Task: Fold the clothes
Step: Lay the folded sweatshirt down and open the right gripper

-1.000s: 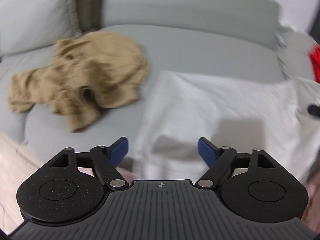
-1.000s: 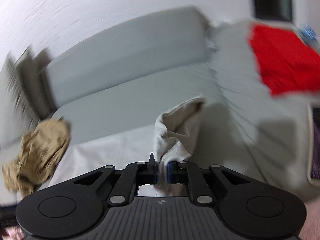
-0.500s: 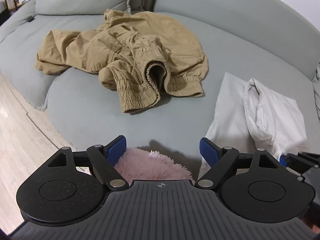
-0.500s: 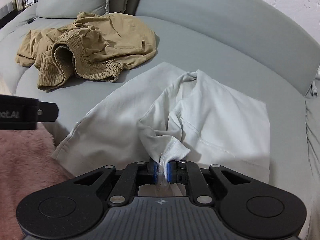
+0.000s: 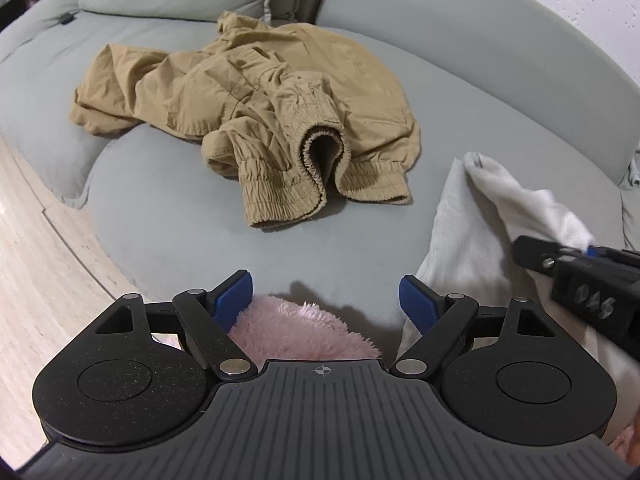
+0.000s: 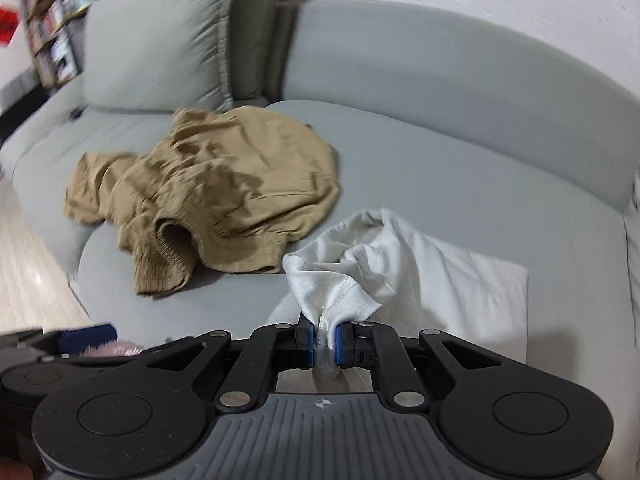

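Mid-fold: right gripper (image 6: 323, 340) clamped on white garment (image 6: 432, 276) hem, left gripper (image 5: 326, 294) spread wide and empty, tan trousers (image 5: 256, 120) ahead, crumpled, unfolded

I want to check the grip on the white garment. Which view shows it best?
The right wrist view: the right gripper is shut on a bunched edge of the white garment, right in front of the lens. The left wrist view shows the same garment only at its right edge, with that gripper partly covering it.
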A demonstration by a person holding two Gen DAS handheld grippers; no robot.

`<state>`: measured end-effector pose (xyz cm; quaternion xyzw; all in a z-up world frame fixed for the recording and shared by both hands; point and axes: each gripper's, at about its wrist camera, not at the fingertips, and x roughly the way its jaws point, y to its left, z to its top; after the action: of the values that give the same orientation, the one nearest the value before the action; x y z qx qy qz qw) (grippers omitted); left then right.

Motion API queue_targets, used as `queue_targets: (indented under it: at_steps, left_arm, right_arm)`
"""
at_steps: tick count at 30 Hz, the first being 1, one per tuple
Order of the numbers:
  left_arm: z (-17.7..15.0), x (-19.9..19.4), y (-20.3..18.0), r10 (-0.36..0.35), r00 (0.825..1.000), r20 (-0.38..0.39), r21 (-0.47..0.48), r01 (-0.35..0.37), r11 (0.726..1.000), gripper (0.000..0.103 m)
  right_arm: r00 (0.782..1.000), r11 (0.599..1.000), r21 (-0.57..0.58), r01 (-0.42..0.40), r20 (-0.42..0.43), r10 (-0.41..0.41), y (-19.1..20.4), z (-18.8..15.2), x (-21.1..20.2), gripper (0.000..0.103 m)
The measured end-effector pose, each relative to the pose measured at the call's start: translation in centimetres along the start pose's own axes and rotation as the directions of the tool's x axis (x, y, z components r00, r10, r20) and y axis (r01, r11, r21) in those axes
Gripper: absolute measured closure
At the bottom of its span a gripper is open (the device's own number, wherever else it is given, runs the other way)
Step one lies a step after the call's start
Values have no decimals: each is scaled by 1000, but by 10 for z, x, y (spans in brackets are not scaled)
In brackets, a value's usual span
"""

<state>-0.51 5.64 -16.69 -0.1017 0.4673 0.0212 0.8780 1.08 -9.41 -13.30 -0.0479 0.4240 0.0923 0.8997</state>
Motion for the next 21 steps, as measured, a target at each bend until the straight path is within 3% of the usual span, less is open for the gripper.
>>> queue_targets:
  at_steps: [4, 7, 8, 9, 10, 12, 13, 15, 17, 19, 21]
  left_arm:
    - [1, 1, 2, 1, 1000, 1, -6, -1, 1000, 19]
    - [1, 0, 8, -9, 1000, 6, -42, 9, 999, 20]
    - [2, -1, 12, -16, 1000, 10, -61, 17, 998, 21]
    - [2, -2, 15, -24, 1000, 14, -79, 25, 997, 21]
    - [2, -5, 21, -30, 999, 21, -110, 32, 993, 21]
    - [3, -9, 28, -5, 1000, 21, -148, 8, 989, 19]
    - [3, -10, 30, 5, 1000, 17, -161, -2, 987, 19]
    - [3, -13, 31, 2, 1000, 13, -157, 0, 988, 22]
    - [4, -17, 20, -14, 1000, 25, -94, 16, 995, 28]
    - [6, -22, 0, -52, 998, 41, 24, 51, 998, 35]
    - [6, -24, -26, -107, 994, 33, 142, 101, 985, 48]
  right_arm:
    - [998, 999, 27, -23, -53, 24, -1, -5, 13, 89]
    - [987, 991, 70, -115, -106, 122, -9, -6, 14, 79]
    - [974, 979, 116, -165, -140, 180, -17, -8, 11, 77]
    - [961, 968, 149, -201, -161, 225, -22, -9, 11, 68]
    - [926, 935, 218, -280, -193, 323, -33, -14, 9, 54]
    - [863, 868, 309, -388, -207, 460, -51, -24, -2, 53]
    - [850, 853, 319, -413, -201, 487, -58, -30, -11, 53]
    - [860, 860, 295, -416, -180, 478, -69, -37, -25, 54]
    - [921, 918, 230, -324, -144, 362, -86, -48, -45, 56]
    - [964, 955, 204, -216, -113, 242, -101, -56, -55, 67]
    - [983, 966, 218, -142, -83, 163, -113, -64, -61, 72]
